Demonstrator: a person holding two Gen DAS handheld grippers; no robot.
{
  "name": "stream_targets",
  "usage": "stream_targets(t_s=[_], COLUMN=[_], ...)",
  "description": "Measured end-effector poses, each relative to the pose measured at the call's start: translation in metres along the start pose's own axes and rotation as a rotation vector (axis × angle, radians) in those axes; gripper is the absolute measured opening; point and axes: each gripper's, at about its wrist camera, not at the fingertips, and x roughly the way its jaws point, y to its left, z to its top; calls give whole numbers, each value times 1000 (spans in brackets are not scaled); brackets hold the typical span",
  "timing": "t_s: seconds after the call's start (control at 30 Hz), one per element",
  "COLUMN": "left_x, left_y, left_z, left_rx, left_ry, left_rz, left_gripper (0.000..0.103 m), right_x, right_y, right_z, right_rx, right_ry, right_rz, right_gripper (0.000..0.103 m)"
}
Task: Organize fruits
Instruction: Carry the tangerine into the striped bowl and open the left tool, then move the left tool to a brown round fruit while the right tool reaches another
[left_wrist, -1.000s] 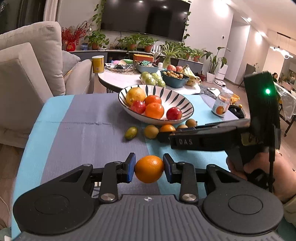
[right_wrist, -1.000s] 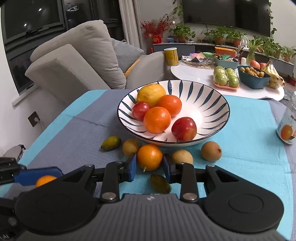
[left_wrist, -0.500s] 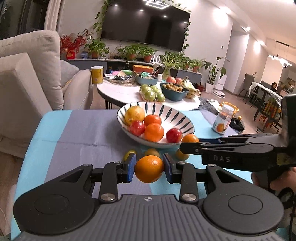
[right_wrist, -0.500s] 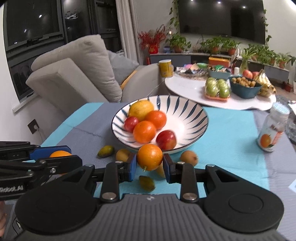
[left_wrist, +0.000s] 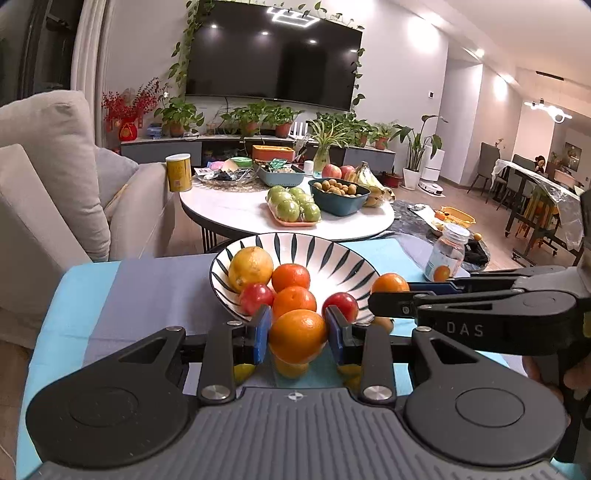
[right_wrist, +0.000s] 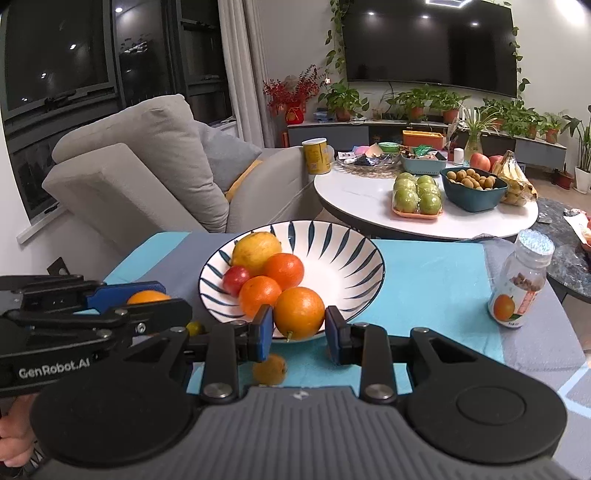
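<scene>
A white bowl with dark blue stripes (left_wrist: 332, 244) (right_wrist: 354, 236) stands on the blue and grey cloth and holds a yellow citrus (left_wrist: 251, 268), two oranges and two red fruits. My left gripper (left_wrist: 297, 326) is shut on an orange (left_wrist: 295, 338), held in the air just before the bowl's near rim. My right gripper (right_wrist: 299, 325) is shut on another orange (right_wrist: 298, 313), also lifted at the near rim. Each gripper shows side-on in the other's view, the right gripper (left_wrist: 388, 295) and the left gripper (right_wrist: 147, 299). Small yellow-green fruits (right_wrist: 269, 369) lie on the cloth below.
A small juice bottle (right_wrist: 521, 284) stands on the cloth right of the bowl. Behind it is a round white table (right_wrist: 369, 206) with green apples, a teal bowl and bananas. A grey sofa (right_wrist: 147, 166) is at the back left.
Both grippers have risen and come closer to the bowl, each still holding its orange. The right one's orange has come up off the cloth. The small fruits now lie beneath the fingers.
</scene>
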Motion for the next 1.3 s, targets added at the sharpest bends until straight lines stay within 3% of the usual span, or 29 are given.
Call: stream_targets(t_s=[0.43, 0.77, 0.97, 1.0, 1.03, 1.3], left_x=[43, 53, 49, 48, 49, 44], left_y=[20, 20, 16, 15, 14, 16], left_z=[12, 10, 9, 9, 9, 5], left_rx=[-89, -96, -87, -82, -78, -88], left_ry=[52, 66, 64, 66, 66, 73], left_rz=[13, 9, -3, 2, 8, 12], left_gripper=[30, 31, 51, 60, 63, 63], right_x=[17, 25, 27, 27, 27, 29], right_y=[-16, -22, -24, -24, -26, -33], right_z=[6, 4, 4, 3, 3, 4], right_rx=[16, 33, 24, 26, 29, 68], right_ry=[22, 29, 24, 21, 17, 38], right_rz=[-3, 0, -3, -3, 0, 3], right_gripper=[77, 77, 77, 77, 77, 77])
